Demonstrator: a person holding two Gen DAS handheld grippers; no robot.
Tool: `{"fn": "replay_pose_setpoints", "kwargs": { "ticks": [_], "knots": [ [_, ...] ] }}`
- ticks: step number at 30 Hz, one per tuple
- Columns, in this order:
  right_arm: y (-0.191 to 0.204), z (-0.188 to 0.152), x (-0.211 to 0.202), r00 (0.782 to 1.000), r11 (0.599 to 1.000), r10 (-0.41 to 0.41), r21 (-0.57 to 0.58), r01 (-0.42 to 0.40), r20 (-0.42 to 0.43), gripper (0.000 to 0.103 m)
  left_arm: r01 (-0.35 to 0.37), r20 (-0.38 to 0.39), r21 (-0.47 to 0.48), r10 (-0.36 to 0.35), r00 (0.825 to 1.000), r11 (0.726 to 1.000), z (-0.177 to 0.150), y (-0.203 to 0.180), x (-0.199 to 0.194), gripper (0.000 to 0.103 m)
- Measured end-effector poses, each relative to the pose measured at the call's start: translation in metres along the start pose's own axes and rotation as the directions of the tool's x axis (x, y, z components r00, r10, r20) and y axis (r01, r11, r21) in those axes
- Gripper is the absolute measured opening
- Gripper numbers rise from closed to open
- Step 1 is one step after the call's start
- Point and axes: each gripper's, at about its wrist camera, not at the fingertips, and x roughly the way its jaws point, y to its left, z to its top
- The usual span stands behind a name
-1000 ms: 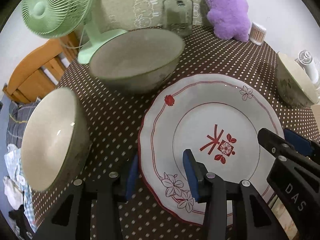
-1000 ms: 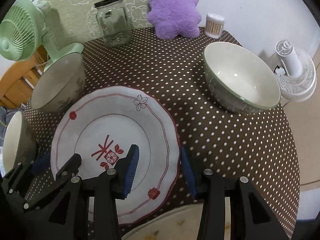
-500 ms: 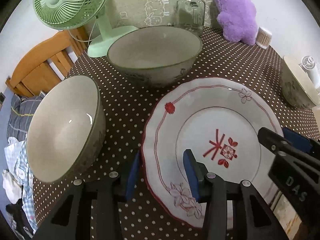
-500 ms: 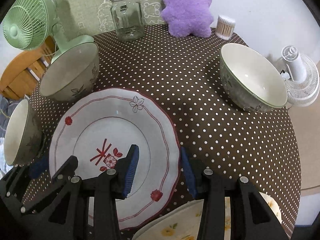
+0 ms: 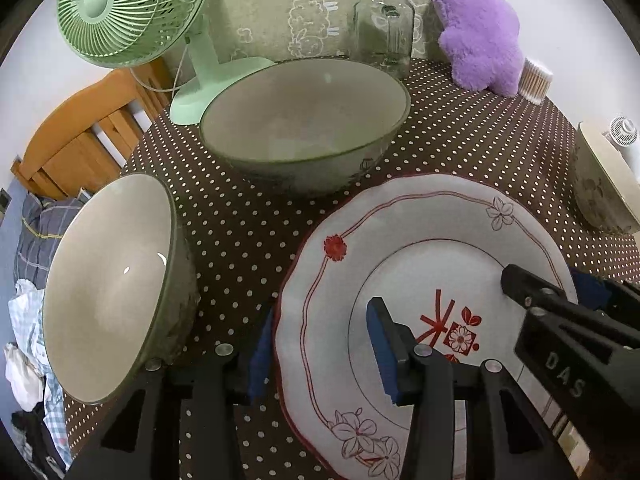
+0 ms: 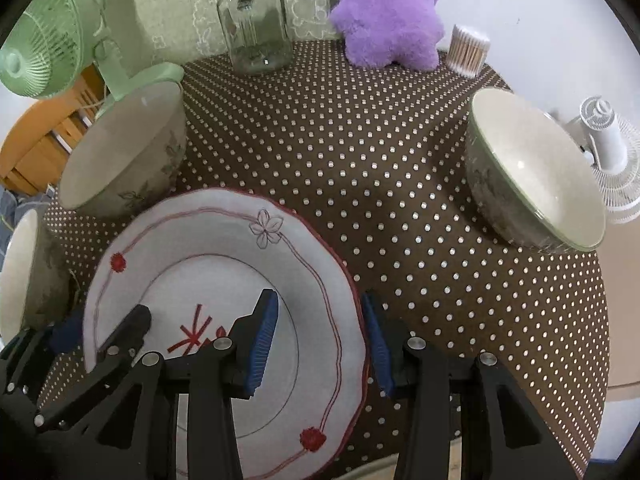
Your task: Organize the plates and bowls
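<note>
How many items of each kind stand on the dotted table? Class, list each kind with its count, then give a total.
Round green-rimmed ceramic bowls: 3
White scalloped red-trimmed plate: 1
Electric fans: 2 – pale green plastic fan, small white fan
Clear glass jar, black lid: 1
Purple plush toy: 1
Cotton-swab tub: 1
Total: 9

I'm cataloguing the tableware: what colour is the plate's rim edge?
Dark red, on the white plate; it shows best in the right wrist view.
</note>
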Motion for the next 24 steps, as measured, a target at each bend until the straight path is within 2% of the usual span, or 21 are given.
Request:
{"fn": "replay_pose_setpoints", "kwargs": {
  "ticks": [13, 24],
  "knots": [
    [0.009, -0.005, -0.012, 1.0, 1.0, -0.018, 0.009, 0.018, 0.003, 0.046, -0.013, -0.003, -0.021, 0.013, 1.0, 1.0, -0.004, 0.005, -0.008, 0.045],
    [0.016, -0.014, -0.047, 0.999, 0.999, -0.019, 0.036, 0.017, 0.038, 0.046, -0.006, 0.05, -0.014, 0.007, 0.999, 1.0, -0.002, 0.015, -0.036, 0.045]
  ]
}}
